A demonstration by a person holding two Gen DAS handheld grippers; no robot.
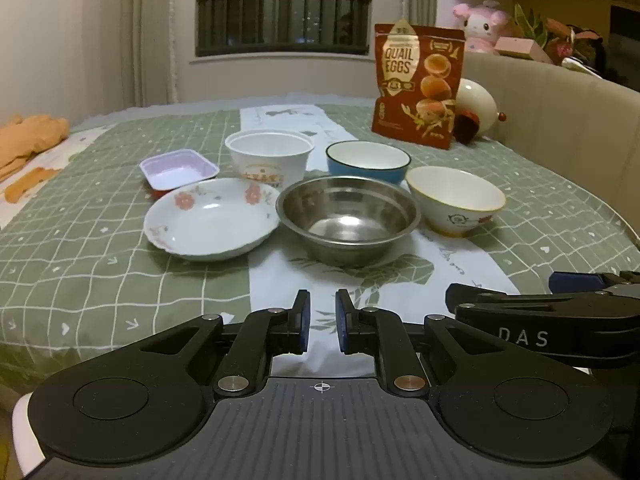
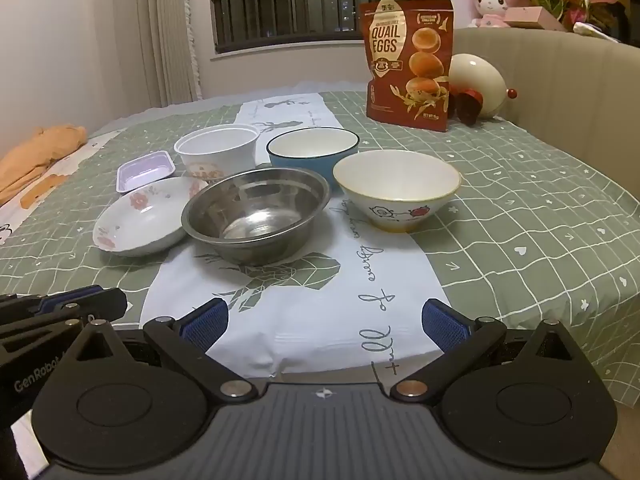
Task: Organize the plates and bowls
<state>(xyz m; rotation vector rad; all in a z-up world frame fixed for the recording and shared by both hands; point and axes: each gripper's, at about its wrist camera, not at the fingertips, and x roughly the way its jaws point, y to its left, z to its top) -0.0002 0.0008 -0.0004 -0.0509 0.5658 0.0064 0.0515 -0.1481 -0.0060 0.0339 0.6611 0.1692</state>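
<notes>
On the bed [image 1: 100, 272], mid-cover, the steel bowl [image 1: 348, 220] sits between a floral plate [image 1: 212, 220] and cream bowl [image 1: 456, 200], with a blue bowl [image 1: 368, 160] behind. Near the bed's front edge, the left gripper [image 1: 322, 320] is narrowed and empty; the right gripper [image 2: 324, 324] is spread wide and empty.

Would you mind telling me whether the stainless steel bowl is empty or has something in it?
Empty. The stainless steel bowl stands upright, and both wrist views show only its bare, shiny bottom.
</notes>
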